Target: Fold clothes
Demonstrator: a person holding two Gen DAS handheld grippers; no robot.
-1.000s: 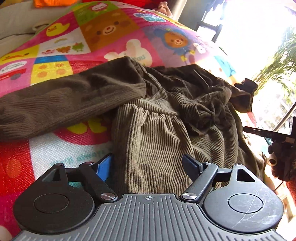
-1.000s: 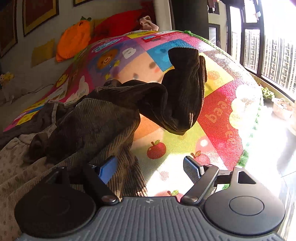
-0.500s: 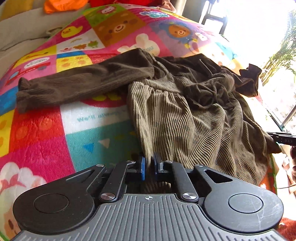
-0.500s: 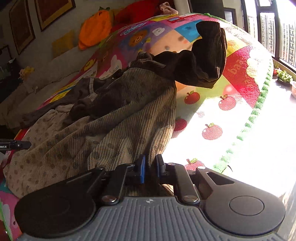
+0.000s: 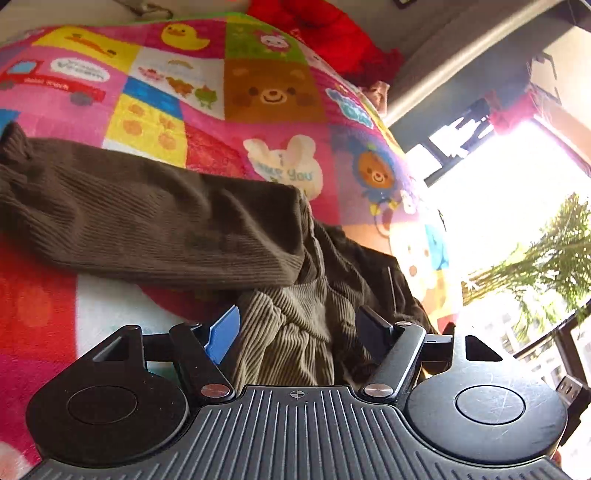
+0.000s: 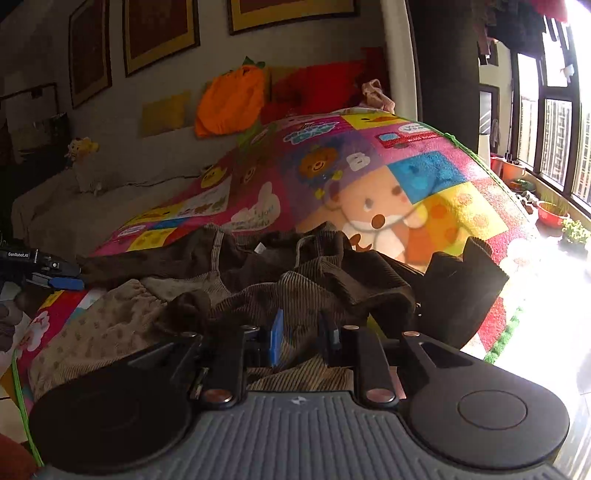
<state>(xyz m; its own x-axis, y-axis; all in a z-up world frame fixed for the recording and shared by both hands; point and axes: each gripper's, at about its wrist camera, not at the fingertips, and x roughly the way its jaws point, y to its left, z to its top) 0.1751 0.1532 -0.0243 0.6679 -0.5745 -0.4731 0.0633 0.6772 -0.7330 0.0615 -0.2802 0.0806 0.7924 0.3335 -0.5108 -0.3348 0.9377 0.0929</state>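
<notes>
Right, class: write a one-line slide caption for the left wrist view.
Left gripper, jaws apart, over the olive corduroy garment lying on a cartoon play mat, its brown sleeve stretched left.

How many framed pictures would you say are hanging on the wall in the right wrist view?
3. One framed picture hangs at the far left, a second just right of it, and a third above the orange cushion. All are cut by the top edge; more may lie outside the frame.
</notes>
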